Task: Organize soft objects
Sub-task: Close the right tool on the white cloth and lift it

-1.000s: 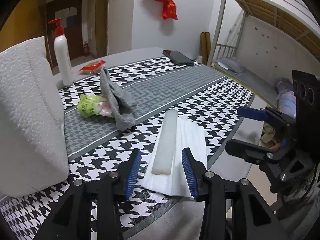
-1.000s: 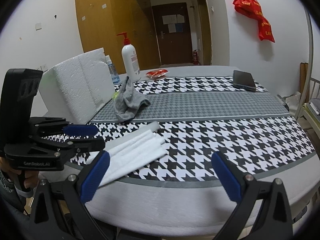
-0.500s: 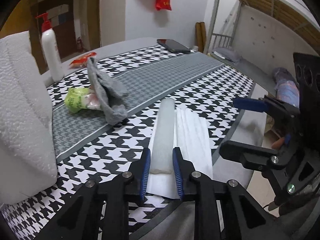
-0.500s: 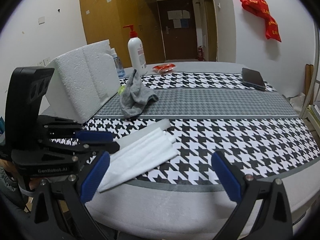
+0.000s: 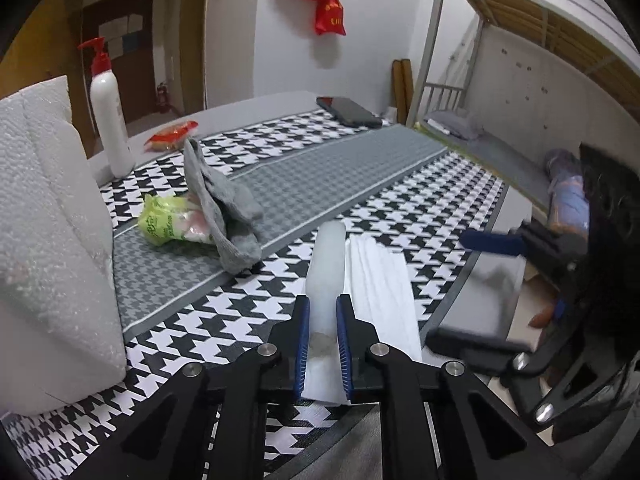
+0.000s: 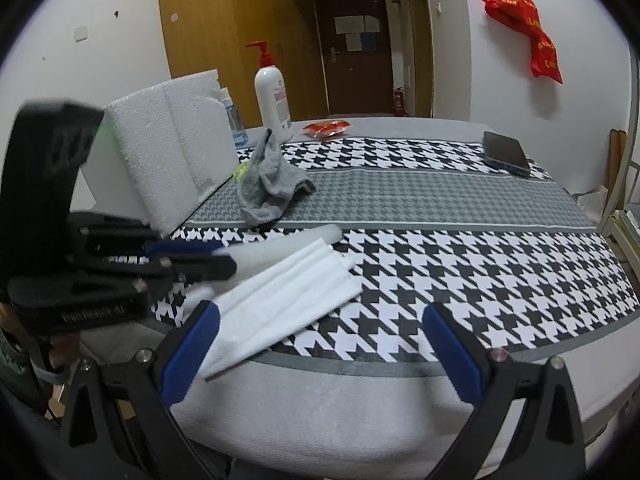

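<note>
White and translucent, the soft foam roll (image 5: 326, 264) lies along the houndstooth cloth (image 5: 400, 208) on the desk (image 6: 320, 412), and we see our left gripper (image 5: 322, 312) with its jaws just closed in on the near end of it, blue pads pressing both sides. Just beside the roll, on its right in the left wrist view, lies the folded white sheet (image 5: 384, 292), flat on the cloth near the desk's front edge. Our right gripper (image 6: 320, 344) hangs over that edge with its jaws wide apart and nothing between them; the sheet's near corner lies just ahead of its left pad. Farther back, a crumpled grey sock (image 5: 228, 208) leans over a green snack packet (image 5: 168, 222). A large white foam block (image 5: 52, 240) stands at the left, with a white pump bottle (image 5: 108, 116) behind it, a red packet (image 5: 172, 138) near the bottle, and a dark phone (image 5: 348, 112) at the far side.
</note>
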Motion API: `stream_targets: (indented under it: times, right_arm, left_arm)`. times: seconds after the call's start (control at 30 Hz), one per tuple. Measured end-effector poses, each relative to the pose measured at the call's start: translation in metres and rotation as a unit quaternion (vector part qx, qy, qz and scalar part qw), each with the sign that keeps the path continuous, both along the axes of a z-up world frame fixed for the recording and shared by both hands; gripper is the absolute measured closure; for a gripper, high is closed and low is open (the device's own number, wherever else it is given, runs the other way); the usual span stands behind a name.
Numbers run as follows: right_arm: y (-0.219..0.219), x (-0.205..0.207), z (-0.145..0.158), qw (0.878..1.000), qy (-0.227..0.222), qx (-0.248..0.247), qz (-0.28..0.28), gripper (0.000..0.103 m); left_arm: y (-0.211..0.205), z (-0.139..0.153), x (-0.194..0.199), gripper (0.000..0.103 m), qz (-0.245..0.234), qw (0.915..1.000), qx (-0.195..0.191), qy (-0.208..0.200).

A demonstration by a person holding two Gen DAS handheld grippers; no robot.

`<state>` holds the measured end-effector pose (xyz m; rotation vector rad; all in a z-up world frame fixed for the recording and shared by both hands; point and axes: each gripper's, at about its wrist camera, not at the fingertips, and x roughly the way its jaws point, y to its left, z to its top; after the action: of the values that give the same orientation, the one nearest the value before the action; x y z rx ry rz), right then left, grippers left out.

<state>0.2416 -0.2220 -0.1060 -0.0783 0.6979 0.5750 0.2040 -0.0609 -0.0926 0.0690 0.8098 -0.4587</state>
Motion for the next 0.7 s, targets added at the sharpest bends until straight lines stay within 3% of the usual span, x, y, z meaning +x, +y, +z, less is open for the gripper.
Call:
stream_targets:
  times: [0.23, 0.7]
  right_arm:
    - [0.014, 0.002, -0.007, 0.999, 0.008, 0.003, 0.031, 0.001]
    - [0.047, 0.002, 0.002, 0.999, 0.006, -0.02, 0.033, 0.001]
  left_arm:
    - [0.004, 0.007, -0.006, 0.088, -0.001, 0.9999, -0.013, -0.006]
    - [0.046, 0.034, -0.031, 0.088, 0.059, 0.9959, -0.03, -0.062]
